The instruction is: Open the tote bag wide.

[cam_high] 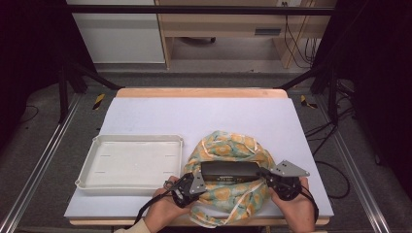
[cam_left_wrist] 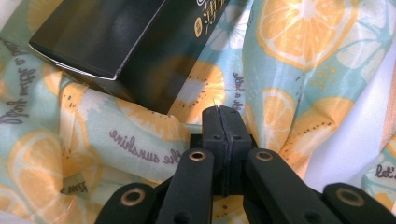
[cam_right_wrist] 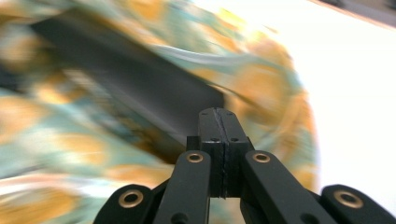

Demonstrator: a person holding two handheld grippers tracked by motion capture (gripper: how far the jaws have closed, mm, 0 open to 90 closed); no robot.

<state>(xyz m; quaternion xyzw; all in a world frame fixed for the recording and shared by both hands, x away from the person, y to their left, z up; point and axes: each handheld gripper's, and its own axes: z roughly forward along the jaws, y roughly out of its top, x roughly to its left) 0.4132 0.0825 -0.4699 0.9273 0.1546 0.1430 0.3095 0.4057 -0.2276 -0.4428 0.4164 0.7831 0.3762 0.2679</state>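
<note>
A black box lies on a bunched cloth printed with orange slices on pale blue, near the table's front edge. My left gripper sits at the box's left end, and its jaws are shut. In the left gripper view the gripper rests just short of the box, over the cloth, with nothing seen between the pads. My right gripper is at the box's right end, also shut. The right gripper view is blurred; there the gripper stands beside the box's end.
An empty white tray stands left of the cloth on the white mat. A person's hands hold both grippers at the front edge. Metal frame legs and cables stand beyond the table.
</note>
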